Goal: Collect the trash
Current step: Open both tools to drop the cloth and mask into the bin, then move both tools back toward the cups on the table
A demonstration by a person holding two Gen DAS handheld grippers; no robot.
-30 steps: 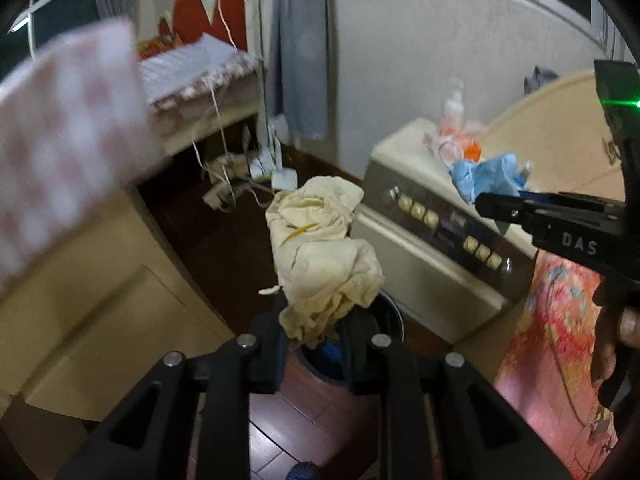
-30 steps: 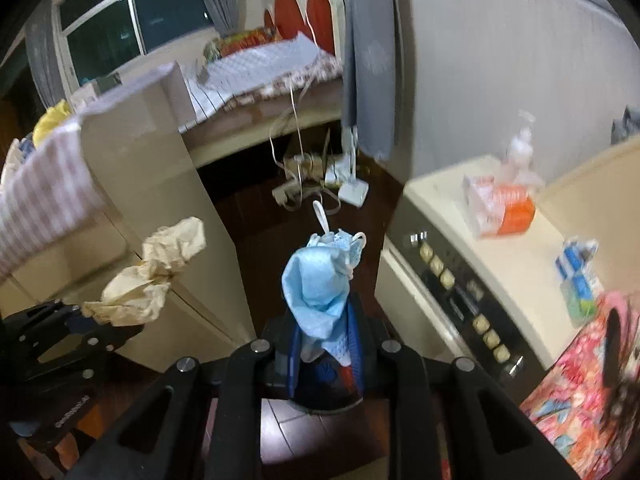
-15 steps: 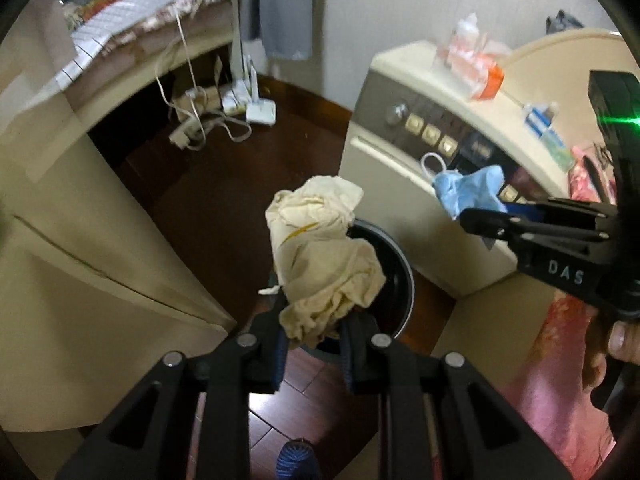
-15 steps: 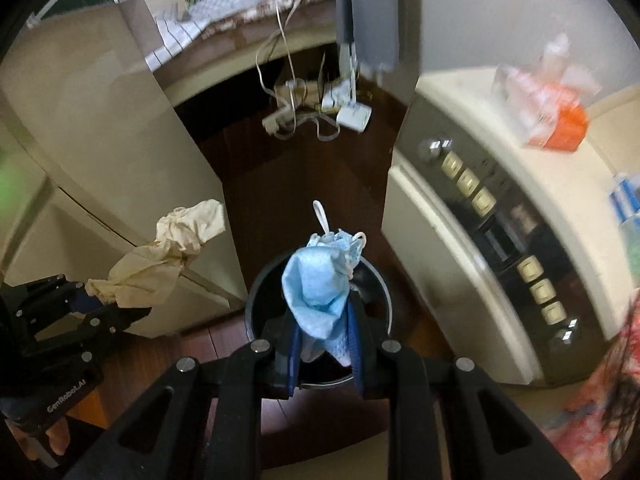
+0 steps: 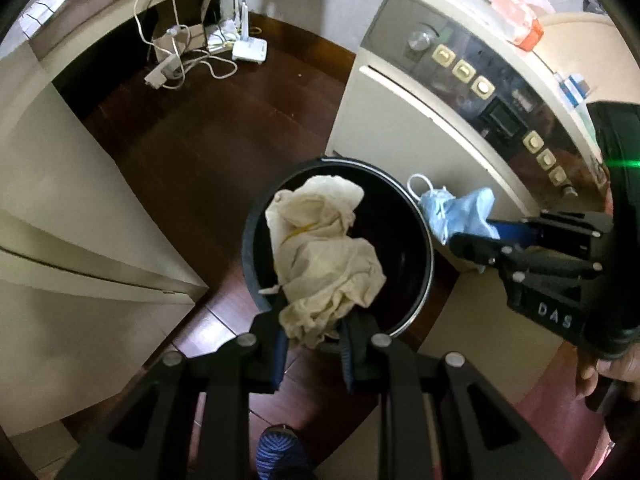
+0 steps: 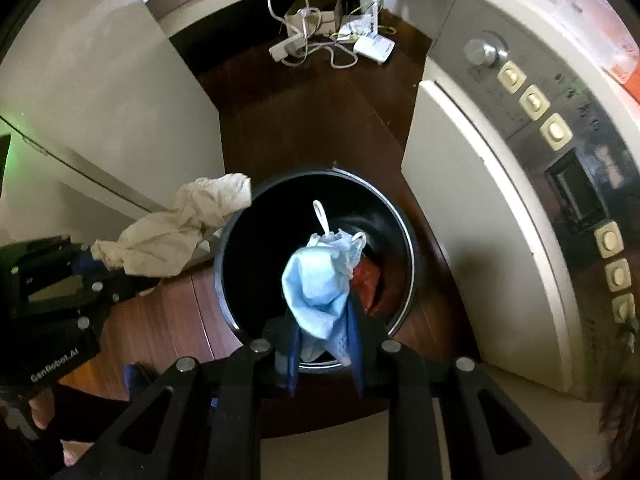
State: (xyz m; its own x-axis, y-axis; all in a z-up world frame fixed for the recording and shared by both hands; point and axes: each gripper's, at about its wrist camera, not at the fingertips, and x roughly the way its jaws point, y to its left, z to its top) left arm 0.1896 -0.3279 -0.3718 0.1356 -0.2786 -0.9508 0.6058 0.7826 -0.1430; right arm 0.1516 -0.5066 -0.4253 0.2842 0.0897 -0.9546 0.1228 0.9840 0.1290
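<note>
Left gripper (image 5: pixel 314 334): jaws clamped on a crumpled cream paper wad (image 5: pixel 324 256), which sticks up past the fingertips. In the left wrist view the wad hangs over the open mouth of the black round trash bin (image 5: pixel 256 276), gripper pointing steeply down.

Right gripper (image 6: pixel 326 354): jaws clamped on a light blue face mask (image 6: pixel 320 284), one white ear loop poking up. In the right wrist view the mask sits over the bin's opening; something red (image 6: pixel 366 282) lies inside the bin, too dark to identify.

Cross views: the left wrist view shows the right gripper coming in from the right, the mask at the bin's right rim. The right wrist view shows the left gripper at the left, the wad at the bin's left rim.

Bin stands on dark wood floor (image 5: pixel 208 136), between a cream cabinet (image 5: pixel 52 208) on the left and a cream appliance (image 5: pixel 404 128) with a row of square buttons on the right. White cables and a power strip (image 5: pixel 164 72) lie on the floor further back. A hand (image 5: pixel 612 372) grips the right tool's handle at the frame edge.
</note>
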